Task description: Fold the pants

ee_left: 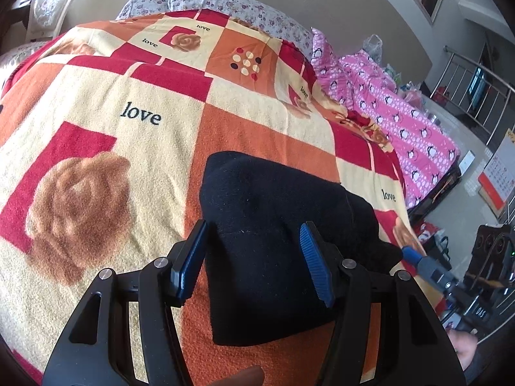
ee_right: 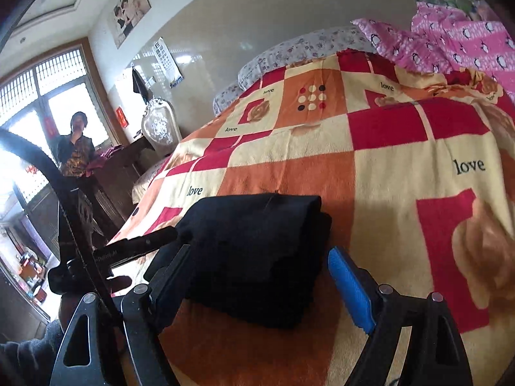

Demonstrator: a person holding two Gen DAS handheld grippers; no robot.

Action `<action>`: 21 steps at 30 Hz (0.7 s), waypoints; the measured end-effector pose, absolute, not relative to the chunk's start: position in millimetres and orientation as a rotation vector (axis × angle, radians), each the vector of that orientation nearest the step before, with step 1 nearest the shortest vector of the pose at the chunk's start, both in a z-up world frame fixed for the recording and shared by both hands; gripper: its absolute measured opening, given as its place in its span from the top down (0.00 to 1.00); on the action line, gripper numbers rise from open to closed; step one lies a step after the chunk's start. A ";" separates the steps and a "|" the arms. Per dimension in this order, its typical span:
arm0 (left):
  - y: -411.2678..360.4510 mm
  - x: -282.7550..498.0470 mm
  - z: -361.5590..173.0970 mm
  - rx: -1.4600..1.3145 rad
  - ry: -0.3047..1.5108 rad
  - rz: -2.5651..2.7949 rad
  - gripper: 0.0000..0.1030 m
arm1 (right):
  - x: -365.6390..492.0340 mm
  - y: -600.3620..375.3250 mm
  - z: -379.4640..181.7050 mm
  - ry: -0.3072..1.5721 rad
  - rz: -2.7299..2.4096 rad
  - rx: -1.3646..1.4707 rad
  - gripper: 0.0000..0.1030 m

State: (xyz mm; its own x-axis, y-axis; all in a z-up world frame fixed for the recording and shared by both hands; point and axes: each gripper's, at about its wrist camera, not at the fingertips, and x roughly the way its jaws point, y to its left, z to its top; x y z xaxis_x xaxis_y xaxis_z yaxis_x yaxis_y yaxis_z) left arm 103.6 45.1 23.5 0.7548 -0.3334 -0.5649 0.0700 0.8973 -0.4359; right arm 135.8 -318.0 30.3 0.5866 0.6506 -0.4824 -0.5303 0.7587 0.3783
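The black pants (ee_left: 276, 225) lie folded into a compact stack on the checked bed blanket (ee_left: 112, 148). My left gripper (ee_left: 254, 257) is open, its blue pads apart just above the near part of the pants, holding nothing. In the right wrist view the same folded pants (ee_right: 257, 251) lie on the blanket (ee_right: 386, 173). My right gripper (ee_right: 267, 276) is open and empty, its jaws either side of the stack's near edge. The right gripper also shows in the left wrist view (ee_left: 415, 257), at the pants' right edge.
A pink penguin-print quilt (ee_left: 402, 112) is heaped along the bed's right side. Floral pillows (ee_left: 225, 3) lie at the head. A person (ee_right: 77, 148) stands near a window by a white chair (ee_right: 159, 125). A metal railing (ee_left: 476, 80) stands at the right.
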 end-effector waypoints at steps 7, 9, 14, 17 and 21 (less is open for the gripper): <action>32.9 103.8 24.0 -0.340 0.699 -0.230 0.27 | 135.8 -304.2 20.9 0.678 0.737 0.156 0.21; 29.5 103.2 25.2 -0.324 0.702 -0.220 0.26 | 134.2 -297.0 18.3 0.692 0.752 0.113 0.21; 24.0 85.5 36.6 -0.275 0.618 -0.197 0.26 | 134.0 -300.8 15.9 0.695 0.750 0.129 0.21; 18.3 79.3 43.9 -0.249 0.610 -0.246 0.24 | 134.2 -301.0 15.7 0.696 0.753 0.126 0.21; 16.9 83.5 43.8 -0.289 0.654 -0.264 0.23 | 134.8 -300.5 15.3 0.699 0.757 0.124 0.21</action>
